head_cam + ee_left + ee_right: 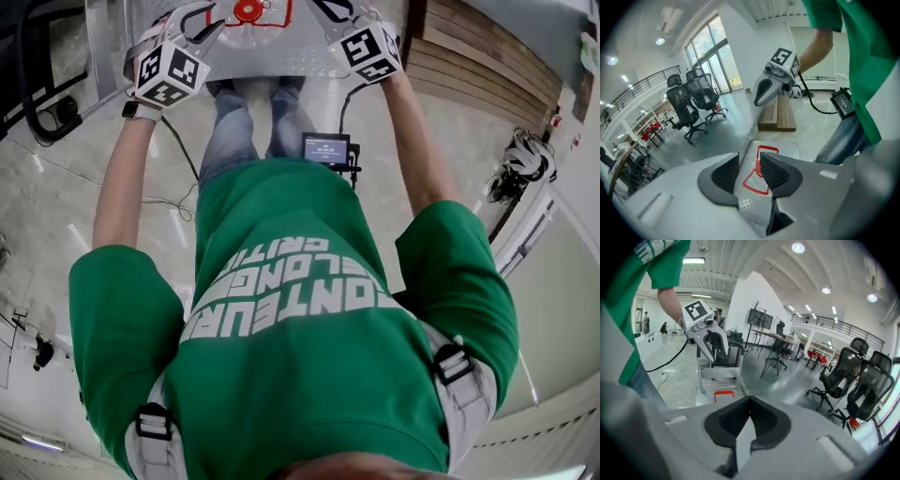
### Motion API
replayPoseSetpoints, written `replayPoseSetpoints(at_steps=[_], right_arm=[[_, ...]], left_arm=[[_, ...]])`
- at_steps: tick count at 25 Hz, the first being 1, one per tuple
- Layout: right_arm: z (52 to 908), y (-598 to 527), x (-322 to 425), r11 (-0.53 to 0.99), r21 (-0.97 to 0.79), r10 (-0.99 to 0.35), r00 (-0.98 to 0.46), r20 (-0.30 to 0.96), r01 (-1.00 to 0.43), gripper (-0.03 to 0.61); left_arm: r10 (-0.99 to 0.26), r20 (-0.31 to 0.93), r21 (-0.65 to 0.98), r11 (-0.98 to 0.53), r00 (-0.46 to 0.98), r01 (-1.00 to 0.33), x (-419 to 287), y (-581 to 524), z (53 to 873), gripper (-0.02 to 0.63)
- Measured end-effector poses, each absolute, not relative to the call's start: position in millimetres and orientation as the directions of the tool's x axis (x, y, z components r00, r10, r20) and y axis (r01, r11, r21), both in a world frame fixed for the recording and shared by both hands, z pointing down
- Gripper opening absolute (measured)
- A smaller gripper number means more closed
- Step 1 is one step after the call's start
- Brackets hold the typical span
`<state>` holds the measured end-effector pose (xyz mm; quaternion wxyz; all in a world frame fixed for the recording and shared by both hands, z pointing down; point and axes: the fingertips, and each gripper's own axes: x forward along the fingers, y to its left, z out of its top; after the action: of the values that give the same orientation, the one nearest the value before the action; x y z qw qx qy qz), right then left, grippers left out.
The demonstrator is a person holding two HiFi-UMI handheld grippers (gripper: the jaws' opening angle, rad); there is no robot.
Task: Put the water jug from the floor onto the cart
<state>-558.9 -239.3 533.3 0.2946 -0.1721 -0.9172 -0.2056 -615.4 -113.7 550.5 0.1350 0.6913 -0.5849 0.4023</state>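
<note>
So the water jug (248,9) — from the head view all I really get of it is a round red cap right at the top edge of the frame. It sits over the checker-plate deck of the cart (281,56), inside a red outline painted on the metal. The clear body is hard to make out in any view, so I can't say how squarely it stands. It does read as on the cart and not on the floor (66,187).

Neither tong has it. The left gripper (750,157) has its jaws parted with nothing between them, just the deck and the red marking showing through the gap. The right gripper (749,399) is clenched on itself, pads together, empty. Both are held at the near end of the cart, one on either side, apart from the cap.

My read: the main job looks done — jug off the floor, set on the deck, let go. What's left is at most a check that it sits steady inside the marking, then backing the hands off.

Around it there are office chairs (689,108) and some wooden planks (780,115) on the floor beyond the cart. A small screen (326,148) hangs at the person's waist.
</note>
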Motion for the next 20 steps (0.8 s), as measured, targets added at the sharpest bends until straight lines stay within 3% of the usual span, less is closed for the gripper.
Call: replayPoseSetpoints(at_steps=[4, 13, 20], right_arm=[[456.8, -261.4, -547.9, 0.873, 0.334, 0.145, -0.844, 0.516, 0.355, -0.005], [294.4, -300.5, -529.7, 0.963, 0.26, 0.029, -0.987, 0.159, 0.07, -0.006], [307.4, -304.7, -516.3, 0.956, 0.275, 0.042, -0.978, 0.204, 0.099, -0.006]], left_arm=[[-0.791, 0.611, -0.236, -0.145, -0.03, -0.961, -611.6, -118.1, 472.7, 0.017], [-0.951, 0.299, -0.055, 0.063, -0.076, -0.997, -605.8, -115.1, 333.6, 0.015], [-0.973, 0.185, 0.026, 0.145, -0.138, -0.989, -612.5, -110.1, 306.2, 0.014]])
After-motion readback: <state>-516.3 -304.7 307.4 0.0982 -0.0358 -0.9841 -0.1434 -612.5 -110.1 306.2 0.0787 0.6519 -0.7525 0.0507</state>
